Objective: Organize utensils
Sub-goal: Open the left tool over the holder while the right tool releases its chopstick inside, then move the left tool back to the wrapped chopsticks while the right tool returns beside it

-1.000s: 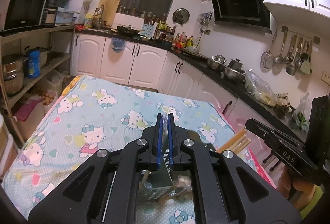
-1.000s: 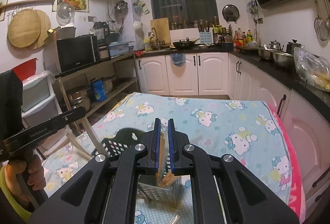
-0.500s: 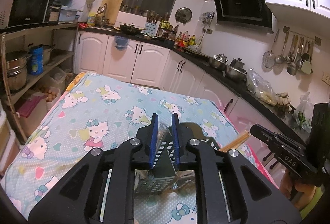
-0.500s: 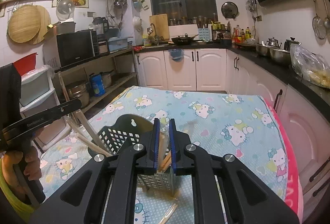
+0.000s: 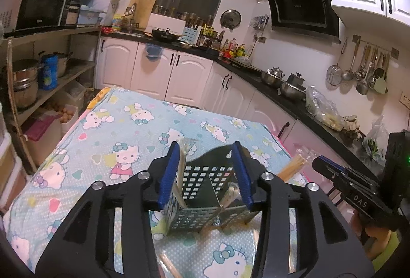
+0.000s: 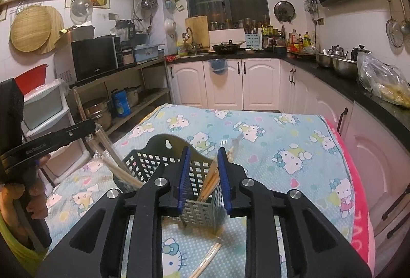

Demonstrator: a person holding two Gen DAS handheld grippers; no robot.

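Black perforated plastic is forming the utensil caddy (image 5: 205, 191) standing on the cartoon-cat cloth (image 5: 123, 129) that is covering the worktop, and both bundles of wrapped chopsticks are already sitting inside it. In the left wrist view the left hand-held gripper (image 5: 205, 173) is hanging over the caddy with its blue pads well apart, having just been opening; one wrapped bundle (image 5: 182, 165) is leaning against the left pad, with nothing pressing on it from the other side. In the right wrist view the right hand-held gripper (image 6: 203, 175) is also standing apart after just opening, though more narrowly, and its own chopsticks (image 6: 214, 178) are resting between the pads, tilted toward the right one and standing in the caddy's compartment.

The step in hand is looking like the release. To do it well, the person is best letting both sets of pads spread fully before drawing back, since the bundles are leaning on a pad and could be dragged out or tipped over. Pulling straight back along the fingers, rather than sideways, is likely keeping the light caddy from sliding or toppling on the soft cloth. More loose chopsticks (image 6: 207, 260) are lying on the cloth in front of the caddy, just beside its base, so those are probably waiting for the next pick. The other gripper's bundle (image 6: 115, 162) is showing at the caddy's left side.
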